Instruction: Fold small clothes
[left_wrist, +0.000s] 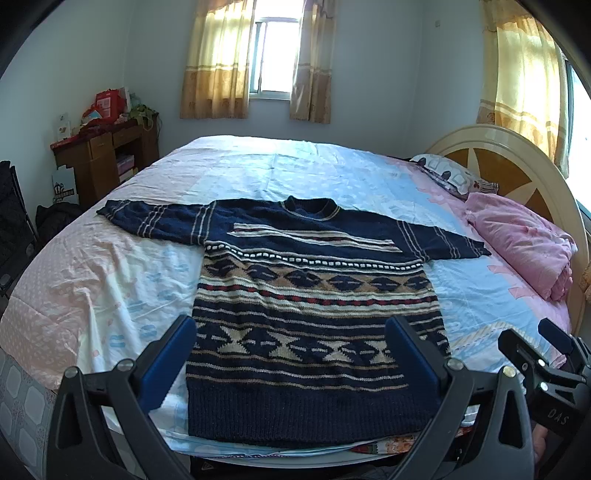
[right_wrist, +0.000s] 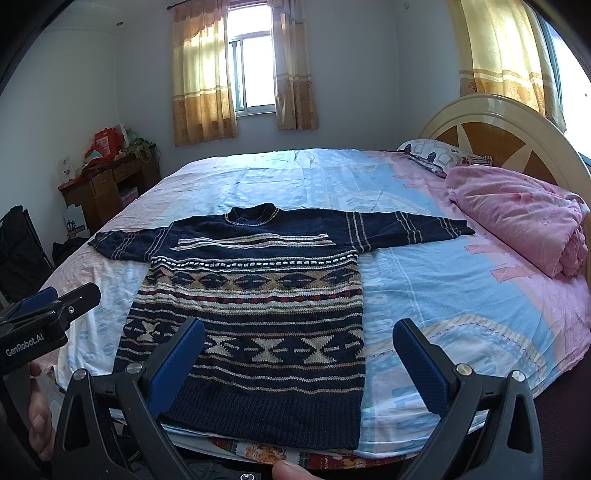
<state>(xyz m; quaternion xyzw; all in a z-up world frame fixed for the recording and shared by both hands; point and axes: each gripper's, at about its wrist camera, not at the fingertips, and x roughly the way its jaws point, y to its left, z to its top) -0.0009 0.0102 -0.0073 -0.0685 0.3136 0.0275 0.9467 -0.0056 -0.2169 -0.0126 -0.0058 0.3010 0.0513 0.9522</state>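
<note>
A navy patterned sweater (left_wrist: 310, 302) lies flat on the bed, sleeves spread to both sides and hem at the near edge; it also shows in the right wrist view (right_wrist: 255, 306). My left gripper (left_wrist: 291, 328) is open and empty, held above the hem. My right gripper (right_wrist: 299, 332) is open and empty, above the sweater's lower right side. The right gripper's body shows at the right edge of the left wrist view (left_wrist: 546, 373); the left gripper's body shows at the left of the right wrist view (right_wrist: 44, 317).
The bed (left_wrist: 295, 166) has a pale pink and blue sheet. A folded pink quilt (right_wrist: 524, 218) and a pillow (right_wrist: 439, 155) lie by the round headboard (right_wrist: 509, 125). A wooden desk (left_wrist: 103, 158) with clutter stands at the far left. A black chair (right_wrist: 18, 247) is at the left.
</note>
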